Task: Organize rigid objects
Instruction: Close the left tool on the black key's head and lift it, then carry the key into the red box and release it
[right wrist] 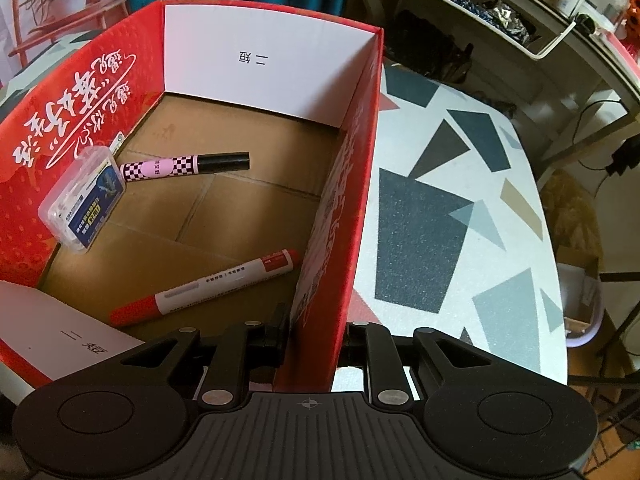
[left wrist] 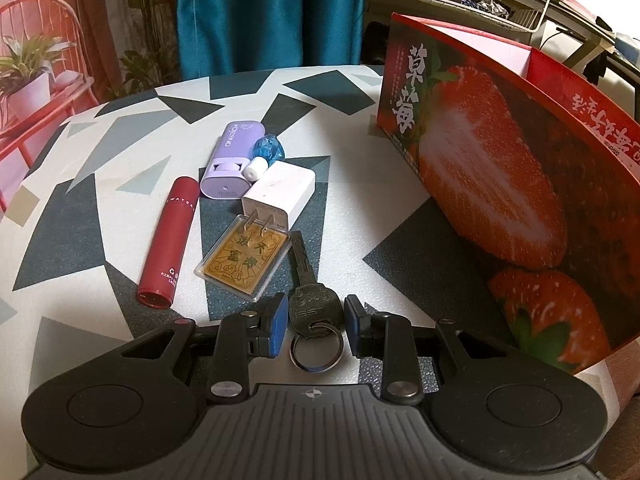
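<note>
My left gripper (left wrist: 316,320) hovers low over the patterned table (left wrist: 100,208), open, with its blue pads on either side of a dark key's (left wrist: 310,292) head and a slim gap showing. The key lies flat with its ring (left wrist: 316,350). Beyond it lie a gold card (left wrist: 242,260), a white charger (left wrist: 280,196), a red tube (left wrist: 168,240), a purple case (left wrist: 230,160) and a small blue bottle (left wrist: 266,154). My right gripper (right wrist: 316,340) is shut on the right wall of the red strawberry box (right wrist: 344,184), one finger inside and one outside. In the box lie a checkered pen (right wrist: 184,166), a red marker (right wrist: 224,286) and a clear plastic case (right wrist: 84,200).
The strawberry box (left wrist: 500,184) stands right of the loose items. A teal curtain (left wrist: 272,12) hangs behind the table. A white wire basket (right wrist: 500,8) sits on a shelf at the back right. The table edge (right wrist: 556,280) drops off on the right.
</note>
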The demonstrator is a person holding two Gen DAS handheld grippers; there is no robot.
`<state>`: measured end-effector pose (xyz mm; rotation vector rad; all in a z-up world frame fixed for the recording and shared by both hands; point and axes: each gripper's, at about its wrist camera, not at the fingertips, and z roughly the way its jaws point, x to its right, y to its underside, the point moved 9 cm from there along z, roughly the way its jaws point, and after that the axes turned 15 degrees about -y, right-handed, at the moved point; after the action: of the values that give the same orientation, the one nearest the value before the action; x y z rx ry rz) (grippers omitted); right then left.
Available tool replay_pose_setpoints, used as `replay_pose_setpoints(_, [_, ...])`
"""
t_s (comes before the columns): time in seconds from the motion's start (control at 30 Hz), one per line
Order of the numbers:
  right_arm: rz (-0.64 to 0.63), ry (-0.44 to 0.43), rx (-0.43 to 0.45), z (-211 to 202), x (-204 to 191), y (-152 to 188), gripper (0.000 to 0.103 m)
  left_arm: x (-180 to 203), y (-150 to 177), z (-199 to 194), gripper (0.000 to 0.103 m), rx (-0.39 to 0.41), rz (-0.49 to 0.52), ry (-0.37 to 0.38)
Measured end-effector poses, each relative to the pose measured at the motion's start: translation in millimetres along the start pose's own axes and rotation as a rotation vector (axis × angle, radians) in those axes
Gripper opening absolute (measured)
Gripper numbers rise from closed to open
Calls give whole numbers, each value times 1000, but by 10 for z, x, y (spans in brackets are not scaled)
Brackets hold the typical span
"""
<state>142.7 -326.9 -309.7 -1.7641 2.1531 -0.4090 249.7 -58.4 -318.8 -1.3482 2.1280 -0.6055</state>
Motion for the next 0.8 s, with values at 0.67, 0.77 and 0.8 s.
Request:
replay_pose_setpoints(0.67, [-2, 11, 15, -19, 6, 10, 16, 34, -62, -82, 32, 27, 11, 25])
replay_pose_setpoints(0.77, [-3, 11, 15, -19, 5, 10, 16, 34, -153, -129, 32, 47, 13, 32])
replay_pose_setpoints(0.8, [-3, 11, 15, -19, 5, 11, 16, 33, -190, -146, 32, 54, 12, 36])
